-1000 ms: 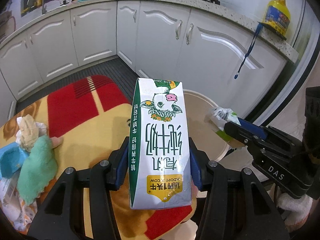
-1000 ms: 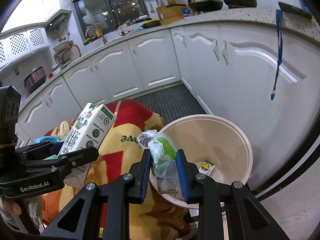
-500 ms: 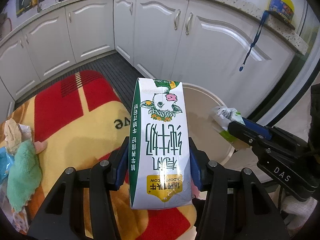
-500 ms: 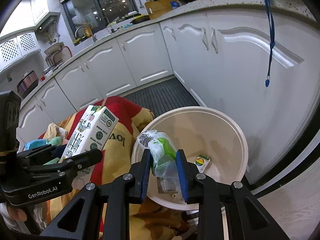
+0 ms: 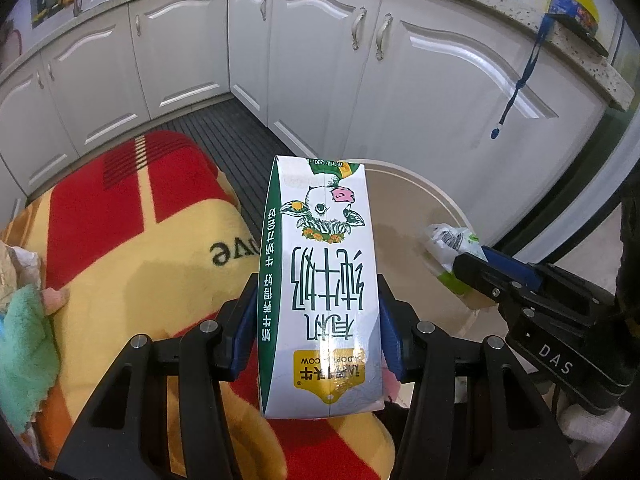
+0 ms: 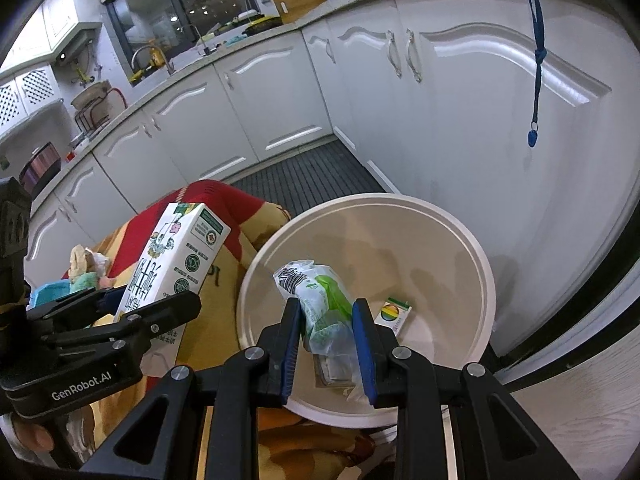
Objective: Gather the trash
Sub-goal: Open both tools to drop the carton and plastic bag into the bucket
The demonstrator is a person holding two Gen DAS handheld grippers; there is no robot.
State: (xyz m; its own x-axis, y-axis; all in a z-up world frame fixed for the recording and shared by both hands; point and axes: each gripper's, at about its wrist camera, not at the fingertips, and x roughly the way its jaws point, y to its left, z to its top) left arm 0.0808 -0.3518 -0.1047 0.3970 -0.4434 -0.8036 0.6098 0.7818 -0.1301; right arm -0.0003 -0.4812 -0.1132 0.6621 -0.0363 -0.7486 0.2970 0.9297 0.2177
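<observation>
Right tool (image 6: pixel 326 344) pinches a crumpled plastic wrapper (image 6: pixel 320 300) over the beige bin (image 6: pixel 486 280), where a small box (image 6: pixel 394 314) already lies. Left tool (image 5: pixel 316 316) clamps a milk carton (image 5: pixel 320 276) above the blanket (image 5: pixel 132 248), short of the bin's rim. Neither is dropped yet; further off, rags (image 5: pixel 24 320) remain.
</observation>
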